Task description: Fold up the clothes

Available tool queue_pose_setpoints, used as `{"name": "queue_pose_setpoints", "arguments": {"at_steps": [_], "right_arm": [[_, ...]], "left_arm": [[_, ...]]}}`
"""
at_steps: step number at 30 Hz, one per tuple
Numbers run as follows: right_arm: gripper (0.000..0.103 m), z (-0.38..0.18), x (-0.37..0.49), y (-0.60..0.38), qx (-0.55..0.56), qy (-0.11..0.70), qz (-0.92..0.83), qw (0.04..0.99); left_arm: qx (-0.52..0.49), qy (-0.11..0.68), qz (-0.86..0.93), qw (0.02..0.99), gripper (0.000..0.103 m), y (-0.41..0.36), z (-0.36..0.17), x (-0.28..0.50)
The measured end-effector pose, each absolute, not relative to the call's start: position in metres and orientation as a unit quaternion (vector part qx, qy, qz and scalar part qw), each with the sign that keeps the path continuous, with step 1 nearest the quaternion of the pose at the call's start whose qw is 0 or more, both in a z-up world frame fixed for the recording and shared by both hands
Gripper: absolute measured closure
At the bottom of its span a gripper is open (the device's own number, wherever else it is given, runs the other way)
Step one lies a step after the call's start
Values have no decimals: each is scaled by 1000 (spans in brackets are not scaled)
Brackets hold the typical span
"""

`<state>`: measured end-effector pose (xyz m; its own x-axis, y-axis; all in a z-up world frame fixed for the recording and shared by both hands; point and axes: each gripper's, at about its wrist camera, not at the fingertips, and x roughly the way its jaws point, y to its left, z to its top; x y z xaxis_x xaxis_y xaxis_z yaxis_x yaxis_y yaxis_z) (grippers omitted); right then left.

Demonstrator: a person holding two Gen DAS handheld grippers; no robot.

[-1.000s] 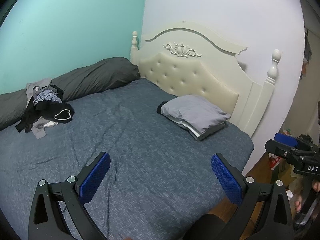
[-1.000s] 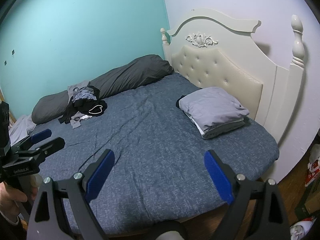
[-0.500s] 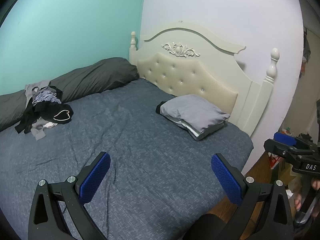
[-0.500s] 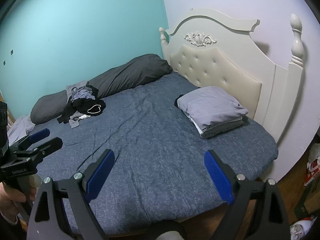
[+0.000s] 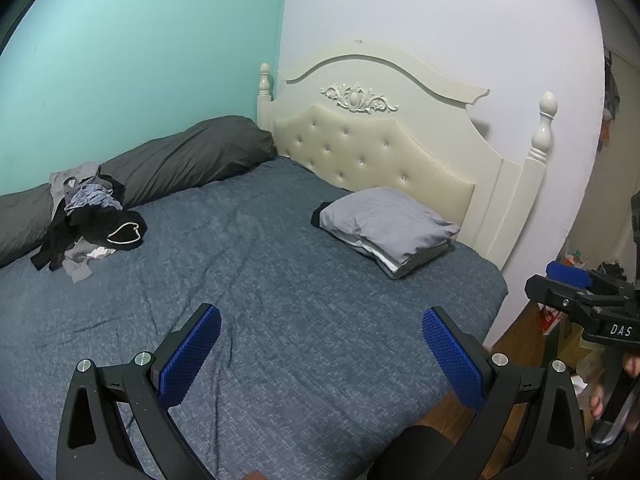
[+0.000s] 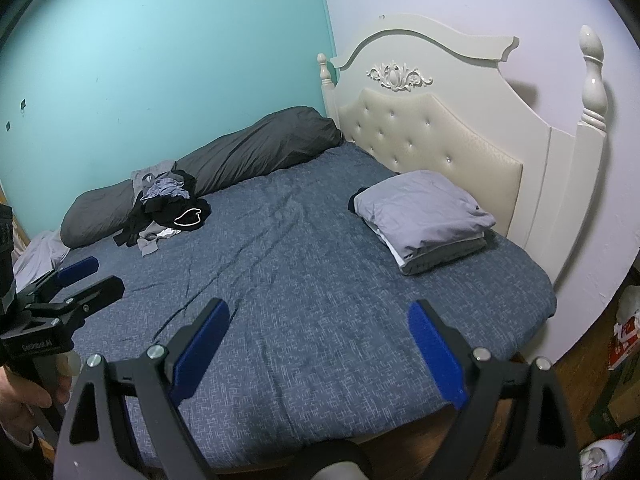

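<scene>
Nearest, the left claw (image 5: 320, 344) and right claw (image 6: 318, 346) both stand spread wide, gripping nothing, above the near edge of the bed (image 5: 280, 288). Beyond, at right of frame, 1 folded stack (image 5: 386, 228) lies by the headboard (image 5: 372, 152). Farthest, at left of frame, the unfolded clothes pile (image 5: 90, 220) rests against a dark bolster (image 5: 184, 160). Judgement: soft, light, limp fabric, likely tangled; take 1 garment by a hem or collar edge.

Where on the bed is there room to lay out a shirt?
The wide blue middle of the bed is bare, between the messy clothes pile and the folded stack. It is crowded along the dark bolster by the teal wall.
</scene>
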<state>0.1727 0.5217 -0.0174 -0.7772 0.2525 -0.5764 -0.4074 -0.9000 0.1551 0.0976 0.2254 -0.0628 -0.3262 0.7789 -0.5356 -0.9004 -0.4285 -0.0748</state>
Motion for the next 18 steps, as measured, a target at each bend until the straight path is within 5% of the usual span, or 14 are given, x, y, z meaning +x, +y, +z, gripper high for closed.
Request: {"name": "queue_pose_setpoints", "arguments": {"at_steps": [18], "right_arm": [[11, -19, 171, 522, -283, 137, 932, 178]], "left_arm": [[-258, 113, 802, 526, 0, 225, -63, 95]]}}
